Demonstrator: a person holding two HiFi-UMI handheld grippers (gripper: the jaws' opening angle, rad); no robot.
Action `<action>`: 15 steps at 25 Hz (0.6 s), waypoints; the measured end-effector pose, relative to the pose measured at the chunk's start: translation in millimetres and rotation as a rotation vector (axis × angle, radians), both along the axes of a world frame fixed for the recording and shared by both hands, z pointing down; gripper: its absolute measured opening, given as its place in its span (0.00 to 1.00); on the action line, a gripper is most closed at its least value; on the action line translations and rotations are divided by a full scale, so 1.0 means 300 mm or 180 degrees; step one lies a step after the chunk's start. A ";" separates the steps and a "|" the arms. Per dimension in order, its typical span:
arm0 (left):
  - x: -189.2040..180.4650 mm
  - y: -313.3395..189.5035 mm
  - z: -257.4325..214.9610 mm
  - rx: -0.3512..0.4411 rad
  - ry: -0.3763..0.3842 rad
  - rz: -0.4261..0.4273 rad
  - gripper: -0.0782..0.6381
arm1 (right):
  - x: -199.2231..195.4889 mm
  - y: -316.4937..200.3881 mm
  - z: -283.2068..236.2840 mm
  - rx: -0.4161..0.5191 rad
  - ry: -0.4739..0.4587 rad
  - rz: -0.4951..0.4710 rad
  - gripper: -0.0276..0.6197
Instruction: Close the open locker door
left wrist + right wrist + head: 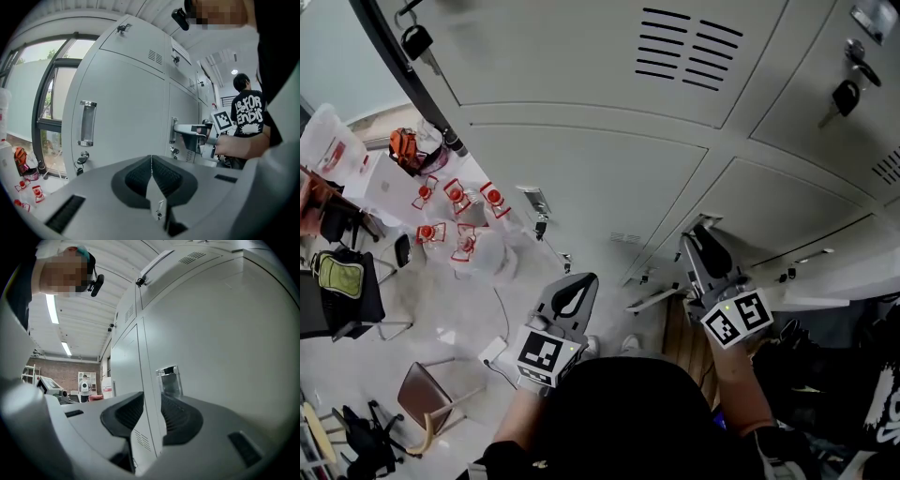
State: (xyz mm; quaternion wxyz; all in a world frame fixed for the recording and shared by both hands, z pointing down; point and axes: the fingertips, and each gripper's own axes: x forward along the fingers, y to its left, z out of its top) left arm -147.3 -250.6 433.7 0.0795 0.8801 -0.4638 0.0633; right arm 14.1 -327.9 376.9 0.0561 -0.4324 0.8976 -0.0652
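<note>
Right gripper point(705, 246) clamped on grey locker door point(225, 333) edge, left gripper point(151, 161) nearer, jaws closed, empty.

Locker door point(211, 333) inside right tool point(152, 403)

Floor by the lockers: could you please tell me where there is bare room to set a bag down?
A bare patch of floor lies between the red-capped bottles, the black chair and the brown chair. It is crowded around the bottles, and a cable runs along the patch's right side.
</note>
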 end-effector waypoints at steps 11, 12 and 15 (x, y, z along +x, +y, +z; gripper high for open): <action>0.097 -0.014 -0.006 0.0019 0.0047 0.0354 0.14 | 0.068 0.085 0.022 -0.0076 0.0026 0.0200 0.24; 0.116 -0.016 -0.005 0.0019 0.0052 0.0416 0.14 | 0.086 0.098 0.028 -0.0093 0.0029 0.0255 0.24; 0.180 -0.021 -0.003 0.0024 0.0058 0.0620 0.14 | 0.140 0.137 0.043 -0.0135 0.0027 0.0421 0.24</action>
